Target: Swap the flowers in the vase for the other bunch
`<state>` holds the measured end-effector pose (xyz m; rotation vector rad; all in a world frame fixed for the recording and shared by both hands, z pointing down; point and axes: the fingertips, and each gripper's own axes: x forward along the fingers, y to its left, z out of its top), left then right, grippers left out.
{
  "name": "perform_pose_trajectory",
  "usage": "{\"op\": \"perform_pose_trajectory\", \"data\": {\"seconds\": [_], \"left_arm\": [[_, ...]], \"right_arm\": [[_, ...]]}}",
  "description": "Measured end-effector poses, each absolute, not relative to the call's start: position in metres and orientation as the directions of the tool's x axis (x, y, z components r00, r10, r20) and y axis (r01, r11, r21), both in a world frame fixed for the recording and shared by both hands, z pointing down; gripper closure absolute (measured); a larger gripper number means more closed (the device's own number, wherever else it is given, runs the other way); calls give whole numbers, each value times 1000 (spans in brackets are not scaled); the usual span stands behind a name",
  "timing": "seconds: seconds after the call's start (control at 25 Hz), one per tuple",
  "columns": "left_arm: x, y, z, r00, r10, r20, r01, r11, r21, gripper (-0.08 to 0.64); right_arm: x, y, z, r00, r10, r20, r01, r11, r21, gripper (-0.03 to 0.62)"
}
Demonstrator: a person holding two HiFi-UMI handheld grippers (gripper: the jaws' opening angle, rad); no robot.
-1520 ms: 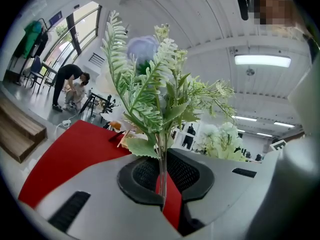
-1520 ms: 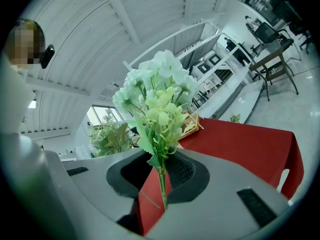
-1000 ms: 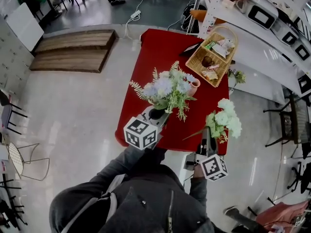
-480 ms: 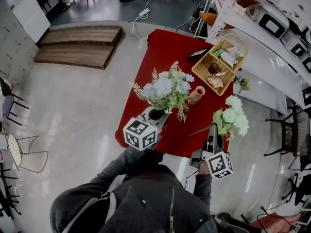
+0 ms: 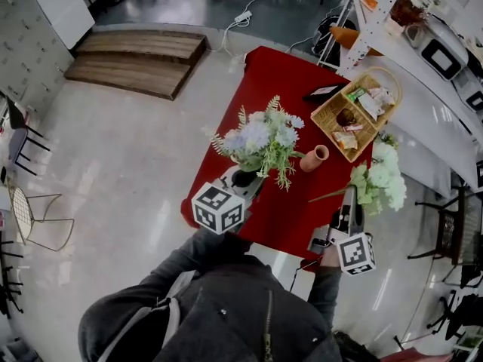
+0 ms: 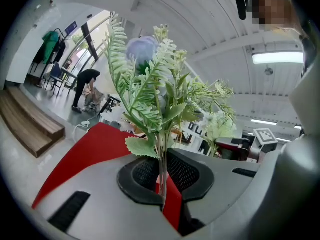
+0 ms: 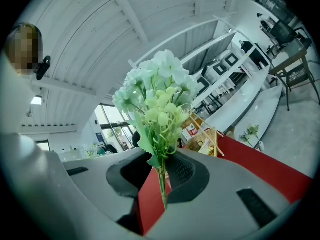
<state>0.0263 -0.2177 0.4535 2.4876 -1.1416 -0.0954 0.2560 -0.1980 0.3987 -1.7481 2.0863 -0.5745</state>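
Observation:
My left gripper (image 5: 243, 178) is shut on the stems of a blue and lilac bunch with fern leaves (image 5: 260, 138), held upright over the near half of the red table (image 5: 279, 74). The left gripper view shows the stems (image 6: 161, 169) pinched between its jaws. My right gripper (image 5: 349, 202) is shut on the thin stem (image 7: 162, 186) of a white and green bunch (image 5: 379, 178), which hangs past the table's right edge. A small terracotta vase (image 5: 315, 157) stands on the table between the two bunches, and I see no flowers in it.
A wicker basket (image 5: 355, 115) of packets sits at the table's far right, with a dark flat device (image 5: 323, 91) beside it. A white counter and shelves with appliances (image 5: 445, 55) run along the right. A wooden platform (image 5: 139, 51) lies far left, and chairs (image 5: 30, 217) stand at the left.
My right gripper has carried the white bunch rightwards and upwards, from over the table's near right corner to beyond its right edge. The left gripper keeps its hold on the blue bunch.

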Motion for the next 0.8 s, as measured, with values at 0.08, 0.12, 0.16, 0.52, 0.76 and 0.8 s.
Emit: {"op": "perform_pose_trajectory", "data": {"seconds": [0.08, 0.12, 0.16, 0.52, 0.76, 0.8], "left_arm": [[24, -220, 454, 660, -744, 103, -716, -582, 386, 523], [23, -221, 454, 659, -746, 102, -716, -580, 388, 523], [22, -222, 455, 657, -747, 101, -716, -578, 391, 523], [21, -233, 455, 652, -752, 97, -720, -574, 390, 523], [21, -238, 453, 641, -763, 86, -724, -564, 397, 523], [22, -240, 453, 640, -764, 85, -726, -563, 395, 523]], "right_arm": [[256, -204, 388, -177, -984, -31, -841, 167, -514, 514], [255, -208, 383, -182, -982, -42, -842, 178, -509, 514], [255, -211, 378, -187, -981, -53, -843, 188, -503, 514], [256, -249, 338, -216, -969, -118, -860, 246, -447, 514], [255, -273, 327, -231, -963, -139, -867, 269, -420, 514], [254, -277, 326, -236, -962, -141, -869, 273, -411, 514]]}}
